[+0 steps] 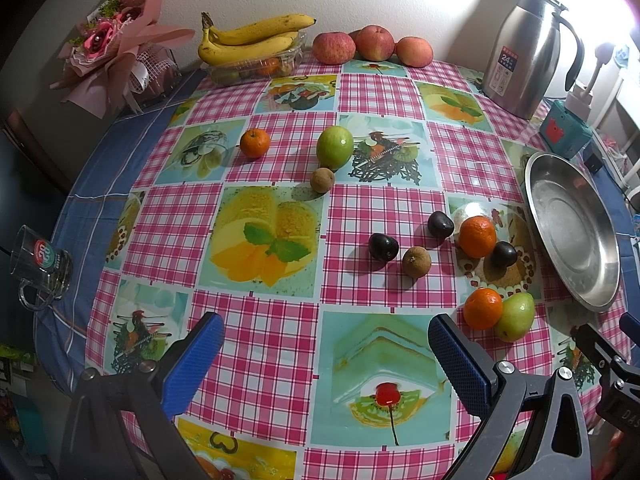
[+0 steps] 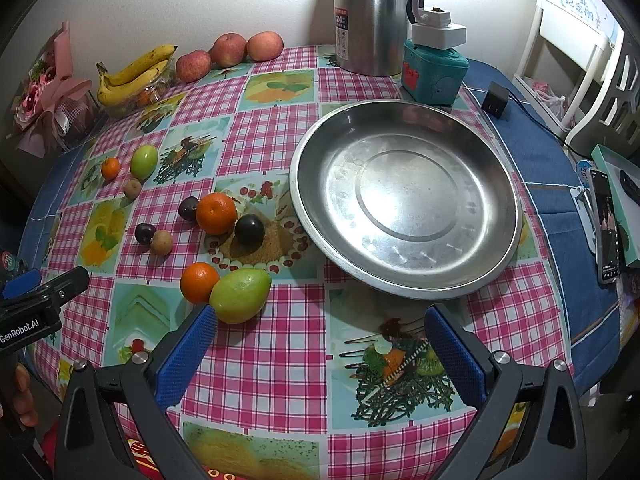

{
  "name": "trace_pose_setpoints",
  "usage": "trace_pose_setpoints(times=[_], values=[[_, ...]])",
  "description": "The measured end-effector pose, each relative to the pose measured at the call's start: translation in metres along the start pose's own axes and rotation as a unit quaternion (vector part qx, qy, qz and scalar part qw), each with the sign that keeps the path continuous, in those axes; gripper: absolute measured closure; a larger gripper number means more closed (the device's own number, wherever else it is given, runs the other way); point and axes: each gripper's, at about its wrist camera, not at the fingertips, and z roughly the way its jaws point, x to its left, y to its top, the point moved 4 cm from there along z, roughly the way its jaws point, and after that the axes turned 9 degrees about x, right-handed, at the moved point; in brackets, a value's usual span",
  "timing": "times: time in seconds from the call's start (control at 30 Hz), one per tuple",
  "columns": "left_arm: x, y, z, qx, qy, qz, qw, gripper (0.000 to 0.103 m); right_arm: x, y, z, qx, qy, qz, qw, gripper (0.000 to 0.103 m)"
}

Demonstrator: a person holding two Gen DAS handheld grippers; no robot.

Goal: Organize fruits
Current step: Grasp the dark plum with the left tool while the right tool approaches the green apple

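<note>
Loose fruit lies on the checked tablecloth. A green guava [image 2: 240,295] touches an orange [image 2: 199,282] just ahead of my right gripper [image 2: 320,322], which is open and holds nothing. Further off lie a larger orange [image 2: 216,213], three dark plums [image 2: 249,229], and a brown longan [image 2: 161,242]. A second guava [image 1: 334,147], a small orange [image 1: 255,143] and another longan [image 1: 320,179] sit further back. The steel plate [image 2: 404,196] is bare. My left gripper [image 1: 324,330] is open over the cloth, with nothing between its fingers.
Bananas [image 1: 248,40] on a clear plastic tray and three apples [image 1: 372,45] line the back wall. A steel thermos jug [image 2: 370,16], a teal box [image 2: 434,74], a phone [image 2: 606,224], a glass mug [image 1: 42,270] and a flower bouquet [image 1: 108,40] ring the table.
</note>
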Motion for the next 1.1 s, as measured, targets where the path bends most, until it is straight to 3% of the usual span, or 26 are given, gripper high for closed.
trace_pose_setpoints(times=[0.27,0.67,0.97,1.1], values=[[-0.005,0.010,-0.007,0.004,-0.023,-0.010,0.9997,0.000,-0.002,0.001,-0.001,0.001,0.003,0.003,1.000,0.000],[-0.011,0.059,-0.027,-0.011,-0.041,-0.061,0.9972,0.000,0.011,0.028,-0.009,0.005,0.034,0.040,0.999,0.000],[-0.022,0.069,0.014,0.017,-0.034,-0.062,0.9973,0.000,0.020,0.042,0.007,0.025,0.032,0.061,0.997,0.001],[-0.019,0.068,0.038,0.050,-0.036,-0.055,0.9966,0.000,0.024,0.039,0.023,0.049,0.031,0.061,0.996,0.011]])
